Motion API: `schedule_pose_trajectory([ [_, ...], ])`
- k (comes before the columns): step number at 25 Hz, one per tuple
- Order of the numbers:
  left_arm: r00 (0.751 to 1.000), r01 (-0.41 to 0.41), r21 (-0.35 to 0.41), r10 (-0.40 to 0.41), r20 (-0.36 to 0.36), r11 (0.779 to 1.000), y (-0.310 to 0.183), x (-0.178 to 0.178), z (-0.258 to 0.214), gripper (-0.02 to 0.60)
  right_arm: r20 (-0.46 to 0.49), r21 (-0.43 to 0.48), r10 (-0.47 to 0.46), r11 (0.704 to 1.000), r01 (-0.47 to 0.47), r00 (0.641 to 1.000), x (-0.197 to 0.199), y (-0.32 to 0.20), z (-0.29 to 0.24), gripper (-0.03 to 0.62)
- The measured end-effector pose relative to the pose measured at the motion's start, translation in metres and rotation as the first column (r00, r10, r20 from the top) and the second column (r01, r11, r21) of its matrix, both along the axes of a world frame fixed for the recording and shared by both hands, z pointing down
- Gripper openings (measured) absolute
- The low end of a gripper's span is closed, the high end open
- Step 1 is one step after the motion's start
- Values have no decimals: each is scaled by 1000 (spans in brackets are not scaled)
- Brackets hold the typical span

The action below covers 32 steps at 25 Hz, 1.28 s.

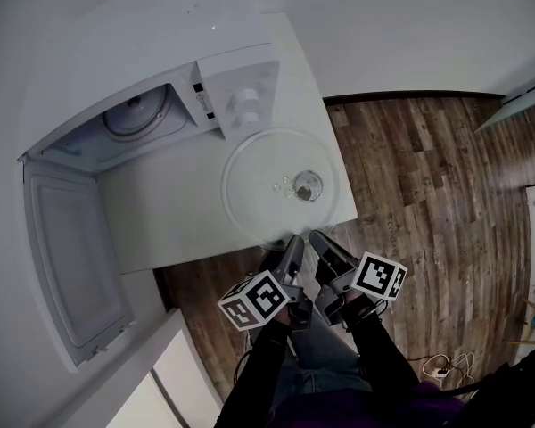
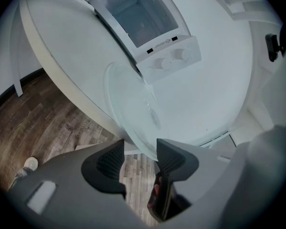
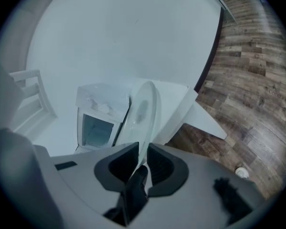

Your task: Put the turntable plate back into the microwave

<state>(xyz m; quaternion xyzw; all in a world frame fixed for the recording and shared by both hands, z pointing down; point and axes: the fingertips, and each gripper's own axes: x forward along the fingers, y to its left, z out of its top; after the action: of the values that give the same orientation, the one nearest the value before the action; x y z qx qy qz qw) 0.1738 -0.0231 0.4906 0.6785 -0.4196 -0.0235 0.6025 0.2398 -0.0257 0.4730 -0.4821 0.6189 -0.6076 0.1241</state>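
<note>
Two-handed at the near rim of the turntable plate (image 1: pixel 267 176) lying on the desk (image 1: pixel 160 217) beside the open microwave (image 1: pixel 160 105), pinching it with the right tongs (image 3: pixel 143 152) and holding the left tongs (image 2: pixel 139 150) spread at that rim.

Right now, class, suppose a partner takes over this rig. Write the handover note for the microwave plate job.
Right gripper: shut on the near rim of the turntable plate.
Left gripper: open, with the plate's rim at the mouth of its jaws, not clamped.
Plate: outside the microwave, over the white table beside the control panel. Whether it is lifted cannot be told.
Microwave: door swung open, no plate in the cavity.
Done: door open, plate gripped on one side.
Left: carry the plate into the cavity, seat it, release.
</note>
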Motion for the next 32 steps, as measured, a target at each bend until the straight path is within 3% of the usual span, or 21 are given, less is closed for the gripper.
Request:
schedule_pose_trajectory([
  [8, 998, 58, 6, -58, -24, 998, 0, -7, 1, 209, 15, -23, -30, 999, 30, 999, 3, 19, -1, 60],
  [14, 997, 76, 45, -77, 19, 996, 0, -14, -3, 184, -1, -11, -69, 998, 69, 998, 7, 29, -4, 60],
  [25, 987, 157, 34, -156, -34, 987, 0, -27, -4, 137, -37, 10, -146, 989, 147, 989, 24, 41, -9, 60],
  [29, 976, 197, 33, -193, -97, 980, -1, -29, -7, 109, 3, -19, -132, 991, 132, 991, 26, 46, -5, 60],
  [32, 971, 214, 45, -207, -122, 976, 0, -30, -10, 95, -20, 6, -151, 988, 151, 988, 27, 43, -9, 60],
])
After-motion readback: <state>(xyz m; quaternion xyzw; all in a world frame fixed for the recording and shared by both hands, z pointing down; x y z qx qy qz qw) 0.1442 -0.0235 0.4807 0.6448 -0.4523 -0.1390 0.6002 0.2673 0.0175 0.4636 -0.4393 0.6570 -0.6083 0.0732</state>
